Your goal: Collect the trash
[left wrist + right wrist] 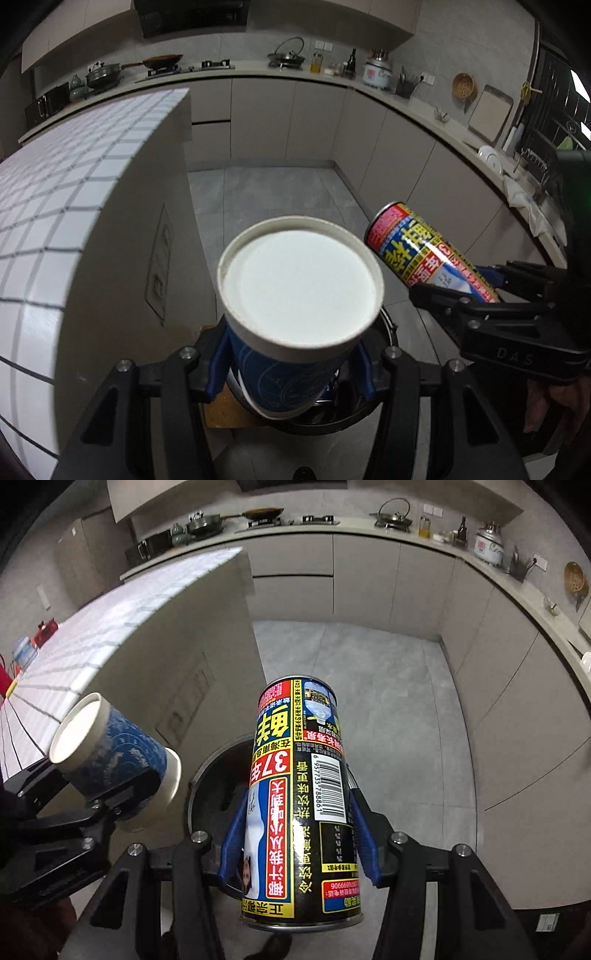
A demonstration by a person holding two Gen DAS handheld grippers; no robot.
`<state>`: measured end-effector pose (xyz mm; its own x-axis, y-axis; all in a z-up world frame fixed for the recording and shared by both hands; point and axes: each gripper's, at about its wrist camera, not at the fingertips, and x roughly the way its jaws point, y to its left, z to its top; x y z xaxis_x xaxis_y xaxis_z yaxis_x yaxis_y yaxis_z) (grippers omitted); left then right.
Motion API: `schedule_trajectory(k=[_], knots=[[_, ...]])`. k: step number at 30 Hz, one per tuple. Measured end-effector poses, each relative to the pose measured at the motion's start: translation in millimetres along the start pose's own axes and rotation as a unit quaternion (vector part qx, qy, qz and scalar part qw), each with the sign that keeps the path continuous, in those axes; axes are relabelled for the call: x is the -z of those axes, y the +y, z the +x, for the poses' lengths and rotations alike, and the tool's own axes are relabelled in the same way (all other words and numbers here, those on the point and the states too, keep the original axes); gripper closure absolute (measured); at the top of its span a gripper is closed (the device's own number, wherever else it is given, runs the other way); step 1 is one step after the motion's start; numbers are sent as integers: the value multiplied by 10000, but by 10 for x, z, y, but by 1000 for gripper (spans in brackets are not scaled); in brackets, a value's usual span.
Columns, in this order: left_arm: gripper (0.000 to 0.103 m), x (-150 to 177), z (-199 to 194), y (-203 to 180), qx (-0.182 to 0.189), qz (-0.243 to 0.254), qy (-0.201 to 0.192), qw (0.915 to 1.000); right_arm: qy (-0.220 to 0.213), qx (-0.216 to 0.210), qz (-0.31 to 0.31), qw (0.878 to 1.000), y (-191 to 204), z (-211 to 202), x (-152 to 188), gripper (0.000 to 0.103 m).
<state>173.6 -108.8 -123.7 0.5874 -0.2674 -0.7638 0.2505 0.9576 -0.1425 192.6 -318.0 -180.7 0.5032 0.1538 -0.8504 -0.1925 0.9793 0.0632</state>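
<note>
We are holding a blue paper cup [295, 325] in our left gripper [291, 363], its blue-padded fingers [218, 363] clamping the cup's patterned wall from both sides, so the cup is sitting right between them with its white base pointing away from the camera toward twelve o'clock. In the right wrist view the same cup [110, 753] is showing at nine o'clock, tilted, with the left gripper [122, 794] pinching its side. Our right gripper [295, 834] is gripping a tall printed drink can [299, 797], the blue fingers [234, 834] pressing on its left and right sides near its lower half while the can is reaching up past the fingertips toward twelve o'clock. From the left wrist camera that can [424, 251] is lying at three o'clock, slanted, inside the right gripper [476, 291]. A round dark trash bin [218, 771] is standing on the grey floor [388, 686] below both grippers, beside the white tiled counter [74, 192]; the cup is hanging over the bin's rim [388, 328].
</note>
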Motion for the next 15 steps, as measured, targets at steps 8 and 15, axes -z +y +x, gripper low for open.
schedule_trajectory(k=[8,15], knots=[[42,80,161,-83,-190,-173,177,9995,218,-266,-370,9987,12,285,34,47],[14,64,-26,-55,-599,-166,26,9981,-136,-169,170,9996,-257,63,-129,0]])
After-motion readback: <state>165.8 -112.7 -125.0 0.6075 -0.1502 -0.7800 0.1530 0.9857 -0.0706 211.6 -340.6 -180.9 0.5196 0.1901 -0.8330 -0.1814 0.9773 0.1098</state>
